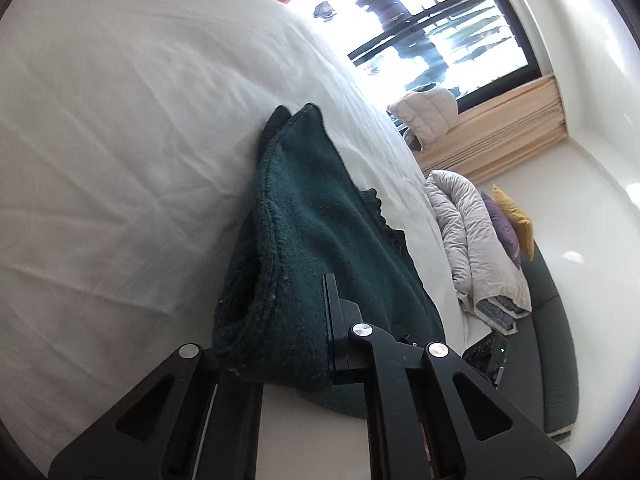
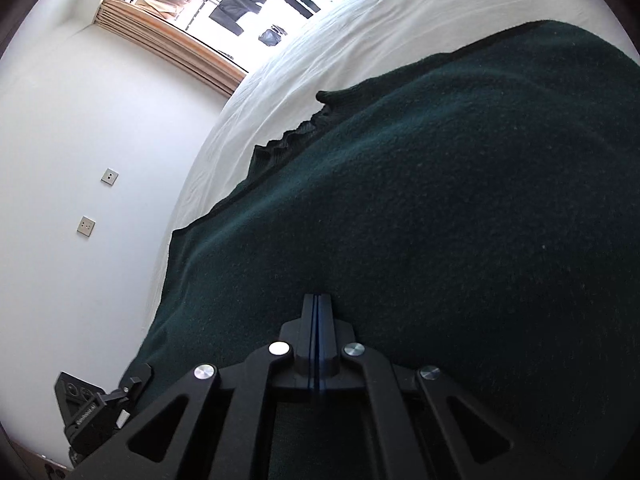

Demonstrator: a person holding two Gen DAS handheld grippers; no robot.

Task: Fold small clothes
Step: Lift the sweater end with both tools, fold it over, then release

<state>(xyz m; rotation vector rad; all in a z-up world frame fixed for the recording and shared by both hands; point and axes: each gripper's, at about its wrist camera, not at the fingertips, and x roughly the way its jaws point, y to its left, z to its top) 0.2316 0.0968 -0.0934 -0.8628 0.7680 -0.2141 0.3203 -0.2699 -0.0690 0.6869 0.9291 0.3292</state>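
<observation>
A dark green fleece garment (image 1: 320, 236) lies on the white bed sheet (image 1: 120, 140). In the left wrist view my left gripper (image 1: 280, 320) holds its near edge: one finger (image 1: 338, 312) shows on top of the cloth, the other is hidden under it. In the right wrist view the same garment (image 2: 440, 200) fills most of the frame. My right gripper (image 2: 318, 304) has its two fingers pressed together, resting on the cloth; nothing visible between them.
The white bed (image 2: 320, 60) runs toward a bright window (image 1: 432, 20) with tan curtains. A grey quilt (image 1: 468, 236) and purple and yellow cushions (image 1: 508, 220) lie on a dark sofa. A white wall with sockets (image 2: 86, 226) stands left. A black device (image 2: 92, 412) sits low left.
</observation>
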